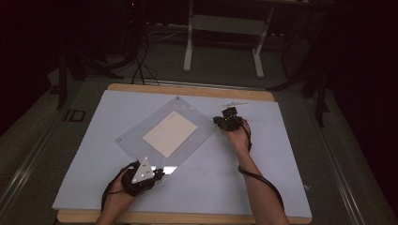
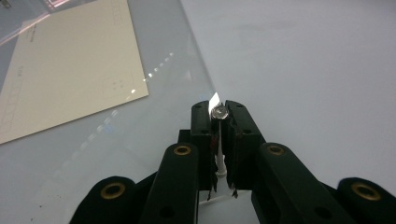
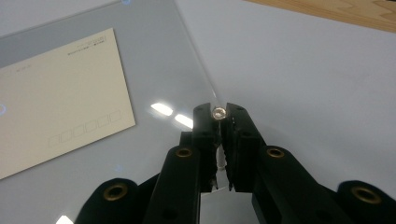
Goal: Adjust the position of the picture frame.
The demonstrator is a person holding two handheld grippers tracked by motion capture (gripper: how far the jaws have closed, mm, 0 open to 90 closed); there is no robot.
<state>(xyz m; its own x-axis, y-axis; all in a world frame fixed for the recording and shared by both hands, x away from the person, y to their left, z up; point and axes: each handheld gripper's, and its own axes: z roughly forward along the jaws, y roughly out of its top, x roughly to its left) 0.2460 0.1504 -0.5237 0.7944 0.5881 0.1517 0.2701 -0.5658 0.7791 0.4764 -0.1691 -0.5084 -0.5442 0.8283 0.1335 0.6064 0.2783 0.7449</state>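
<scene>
High view: left hand-held gripper (image 1: 162,174) clamped on near corner of clear sheet (image 1: 197,133), right hand-held gripper (image 1: 217,121) clamped on its right corner, cream card (image 1: 170,134) under sheet, on tabletop (image 1: 263,154).

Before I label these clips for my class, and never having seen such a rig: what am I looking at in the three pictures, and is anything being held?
A person works at a table covered by a pale blue sheet, with a black two-jaw hand-held gripper in each hand. The high view looks down from above; the other two pictures come from cameras riding on the grippers, looking along their jaws. On the sheet lies a clear rectangular plastic plate over a cream paper card. The left hand-held gripper is shut on the plate's near corner, the right hand-held gripper on its right corner. Each close view shows a small round silver stud at the pinched corner.
</scene>
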